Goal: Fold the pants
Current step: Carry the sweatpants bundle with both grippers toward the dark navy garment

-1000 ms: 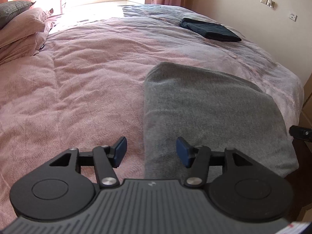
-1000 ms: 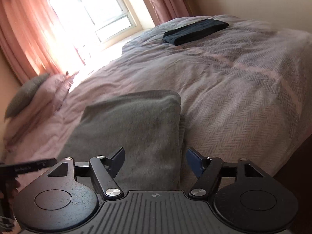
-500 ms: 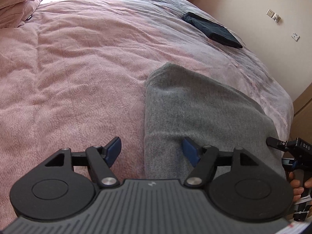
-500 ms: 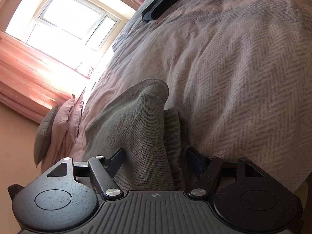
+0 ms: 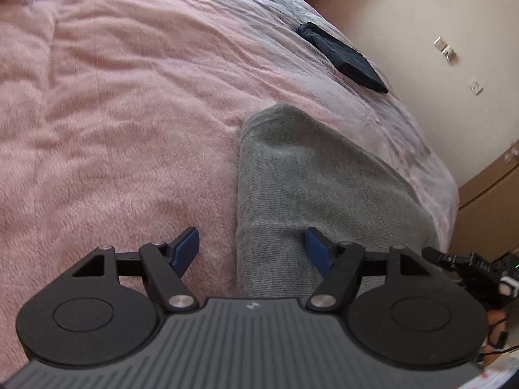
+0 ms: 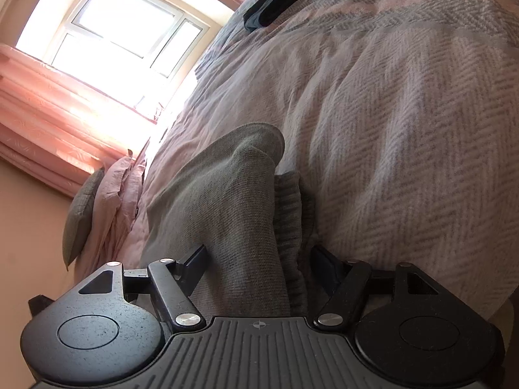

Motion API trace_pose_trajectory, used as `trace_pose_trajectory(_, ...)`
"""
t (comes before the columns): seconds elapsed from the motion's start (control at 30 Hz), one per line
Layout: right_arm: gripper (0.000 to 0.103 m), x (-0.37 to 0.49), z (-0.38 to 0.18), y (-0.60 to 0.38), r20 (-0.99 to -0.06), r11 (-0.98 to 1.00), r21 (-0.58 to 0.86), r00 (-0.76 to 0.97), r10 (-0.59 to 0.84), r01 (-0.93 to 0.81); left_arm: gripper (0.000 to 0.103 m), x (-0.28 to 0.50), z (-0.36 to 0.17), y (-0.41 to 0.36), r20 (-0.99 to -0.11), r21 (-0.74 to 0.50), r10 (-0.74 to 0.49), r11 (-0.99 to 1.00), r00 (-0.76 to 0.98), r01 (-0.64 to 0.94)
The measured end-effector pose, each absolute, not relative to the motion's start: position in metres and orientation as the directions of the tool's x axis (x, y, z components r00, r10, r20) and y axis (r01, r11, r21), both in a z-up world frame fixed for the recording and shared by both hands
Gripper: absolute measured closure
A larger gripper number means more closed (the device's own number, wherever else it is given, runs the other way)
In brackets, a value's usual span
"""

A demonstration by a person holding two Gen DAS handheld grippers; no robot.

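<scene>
Grey folded pants (image 5: 324,181) lie on the pink bed cover (image 5: 129,113), near the bed's right edge. My left gripper (image 5: 253,246) is open and low over their near left edge: one blue pad hangs over the cover, the other over the grey cloth. In the right wrist view the pants (image 6: 227,194) run away from me, with a ribbed band (image 6: 292,214) showing along their right side. My right gripper (image 6: 259,265) is open and straddles this near right edge, the cloth lying between its pads without being pinched.
A dark folded garment (image 5: 343,58) lies farther up the bed, also in the right wrist view (image 6: 275,0). Pillows (image 6: 84,214) sit by the window (image 6: 123,32) and pink curtains. A wooden cabinet (image 5: 486,201) stands past the bed's right edge.
Both grippers have dropped toward the near end of the pants and rolled. The left jaws have widened. The right fingers now straddle the pants' edge.
</scene>
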State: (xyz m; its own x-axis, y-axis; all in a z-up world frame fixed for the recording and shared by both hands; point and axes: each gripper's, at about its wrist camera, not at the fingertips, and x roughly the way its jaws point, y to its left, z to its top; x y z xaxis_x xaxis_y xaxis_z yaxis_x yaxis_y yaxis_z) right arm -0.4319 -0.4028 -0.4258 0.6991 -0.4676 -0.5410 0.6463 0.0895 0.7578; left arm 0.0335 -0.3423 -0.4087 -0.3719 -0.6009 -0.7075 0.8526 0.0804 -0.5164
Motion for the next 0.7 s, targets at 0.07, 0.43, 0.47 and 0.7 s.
trace_pose_trajectory(0.07,0.036,-0.434,-0.428,-0.402,-0.535,0.099,0.763,0.71,-0.457,0.639,0.035,0.047,-0.42,-0.341,-0.675,-0.602,-0.593,0.099,-0.439,0.792)
trace_pose_trajectory(0.43,0.034,-0.438,-0.447,-0.42,-0.491,0.058,0.822,0.756,-0.434,0.567,0.036,0.014,-0.441,-0.371,-0.627,-0.698,-0.531,0.058,-0.57,0.714)
trace_pose_trajectory(0.47,0.034,-0.438,-0.448,-0.422,-0.49,0.065,0.821,0.757,-0.432,0.568,0.036,0.012,-0.441,-0.371,-0.629,-0.694,-0.532,0.056,-0.567,0.718)
trace_pose_trajectory(0.7,0.057,-0.448,-0.452,-0.426,-0.463,0.117,0.829,0.79,-0.402,0.546,0.048,-0.002,-0.432,-0.369,-0.672,-0.617,-0.539,0.028,-0.508,0.787)
